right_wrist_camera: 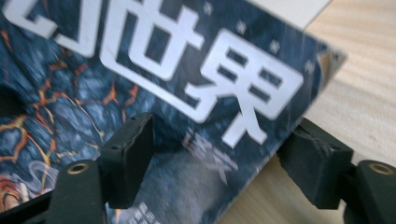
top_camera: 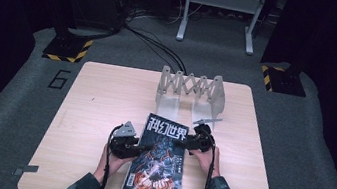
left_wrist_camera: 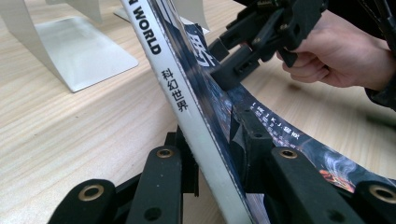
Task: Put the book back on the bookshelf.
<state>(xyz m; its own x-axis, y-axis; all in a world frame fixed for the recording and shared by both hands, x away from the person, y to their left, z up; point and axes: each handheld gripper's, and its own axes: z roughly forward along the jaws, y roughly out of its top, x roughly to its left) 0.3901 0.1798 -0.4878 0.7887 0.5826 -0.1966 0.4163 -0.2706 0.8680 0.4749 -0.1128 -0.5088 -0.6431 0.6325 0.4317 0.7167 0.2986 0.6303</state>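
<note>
Two grippers worked on one magazine (top_camera: 159,159) near the middle of the tabletop's near edge. From the left gripper view, the left gripper (left_wrist_camera: 212,154) had its jaws clamped together on the magazine's white spine, one pad against the underside and the other on the dark cover. In the right gripper view, the right gripper (right_wrist_camera: 215,158) stood with its jaws apart, one over the printed cover and the other outside the magazine's edge above bare wood; the cover's corner lay between them, and whether either pad pressed on it could not be told, as that picture was blurred. From the high view, the left gripper (top_camera: 125,141) sat at the magazine's left edge and the right gripper (top_camera: 200,140) at its right edge near the far corner. The magazine's spine side was lifted off the wood, but how much of it was still resting there stayed hidden behind the jaws. Both forearms were cut off by the bottom of the high view. Toward the tabletop's far edge, just beyond the magazine, stood a grey metal rack (top_camera: 191,93) with a scissor lattice. The tabletop (top_camera: 100,99) was pale wood on a grey carpeted floor (top_camera: 13,101) bearing a painted number (top_camera: 59,78); cables (top_camera: 156,44) ran back into a dark room with hazard-striped bases (top_camera: 68,49).
</note>
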